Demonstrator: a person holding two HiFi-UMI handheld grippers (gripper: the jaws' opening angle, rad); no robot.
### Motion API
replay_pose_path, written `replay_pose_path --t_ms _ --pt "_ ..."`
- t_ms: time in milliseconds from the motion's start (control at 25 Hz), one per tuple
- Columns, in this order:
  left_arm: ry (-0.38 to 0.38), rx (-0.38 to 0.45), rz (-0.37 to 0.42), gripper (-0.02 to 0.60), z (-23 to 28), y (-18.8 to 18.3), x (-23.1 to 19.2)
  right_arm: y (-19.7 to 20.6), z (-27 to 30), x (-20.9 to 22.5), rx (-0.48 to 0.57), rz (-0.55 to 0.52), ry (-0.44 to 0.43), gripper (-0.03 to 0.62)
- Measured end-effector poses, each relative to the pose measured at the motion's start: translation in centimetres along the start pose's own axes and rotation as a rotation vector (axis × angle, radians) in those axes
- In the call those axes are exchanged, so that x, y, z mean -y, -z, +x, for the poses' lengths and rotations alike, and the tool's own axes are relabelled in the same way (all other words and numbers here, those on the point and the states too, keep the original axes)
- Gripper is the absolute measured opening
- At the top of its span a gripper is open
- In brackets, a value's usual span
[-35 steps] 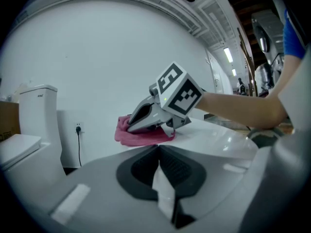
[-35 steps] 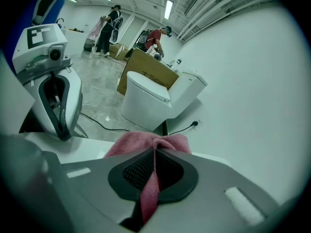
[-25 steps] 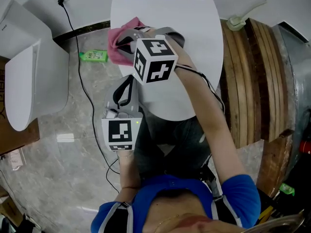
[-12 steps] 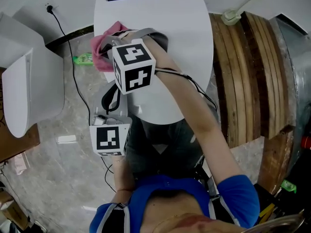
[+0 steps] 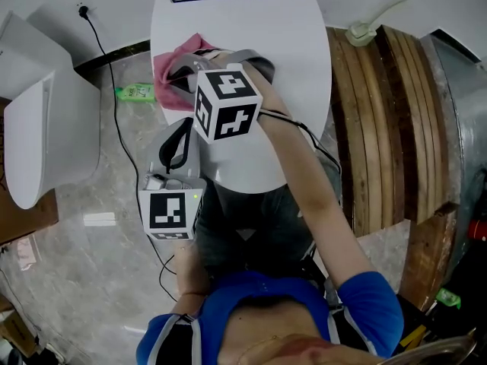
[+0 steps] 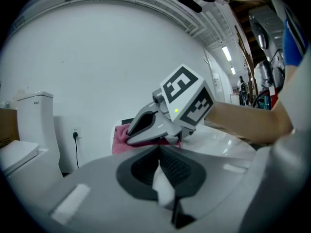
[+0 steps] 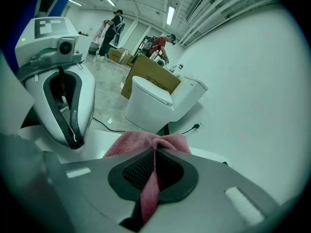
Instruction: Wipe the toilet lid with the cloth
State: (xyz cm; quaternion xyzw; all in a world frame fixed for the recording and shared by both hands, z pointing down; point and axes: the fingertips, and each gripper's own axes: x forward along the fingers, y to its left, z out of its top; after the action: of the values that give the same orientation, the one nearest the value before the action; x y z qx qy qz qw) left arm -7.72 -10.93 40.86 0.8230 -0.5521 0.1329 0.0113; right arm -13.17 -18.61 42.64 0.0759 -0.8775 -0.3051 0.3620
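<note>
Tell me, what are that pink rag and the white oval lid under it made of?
The cloth looks like a soft, fuzzy textile, perhaps microfibre: it bunches into folds where the right tongs pinch it. The toilet lid is hard, smooth and glossy white, with light reflecting off it. It could be plastic or ceramic; I cannot tell which.

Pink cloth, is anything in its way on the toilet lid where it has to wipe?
No, nothing visible. The right gripper is shut on the cloth at the left edge of the toilet lid, and the rest of the lid is bare. The left gripper, shut and empty, is by the lid's front left edge.
</note>
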Motion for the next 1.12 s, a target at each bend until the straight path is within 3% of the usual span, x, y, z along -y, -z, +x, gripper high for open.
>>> replay_pose_path --t_ms 1120 --pt "0.04 -0.001 0.014 0.002 1.1 0.7 1.2 5.9 -4.1 1.5 -0.071 0.089 -0.015 0.011"
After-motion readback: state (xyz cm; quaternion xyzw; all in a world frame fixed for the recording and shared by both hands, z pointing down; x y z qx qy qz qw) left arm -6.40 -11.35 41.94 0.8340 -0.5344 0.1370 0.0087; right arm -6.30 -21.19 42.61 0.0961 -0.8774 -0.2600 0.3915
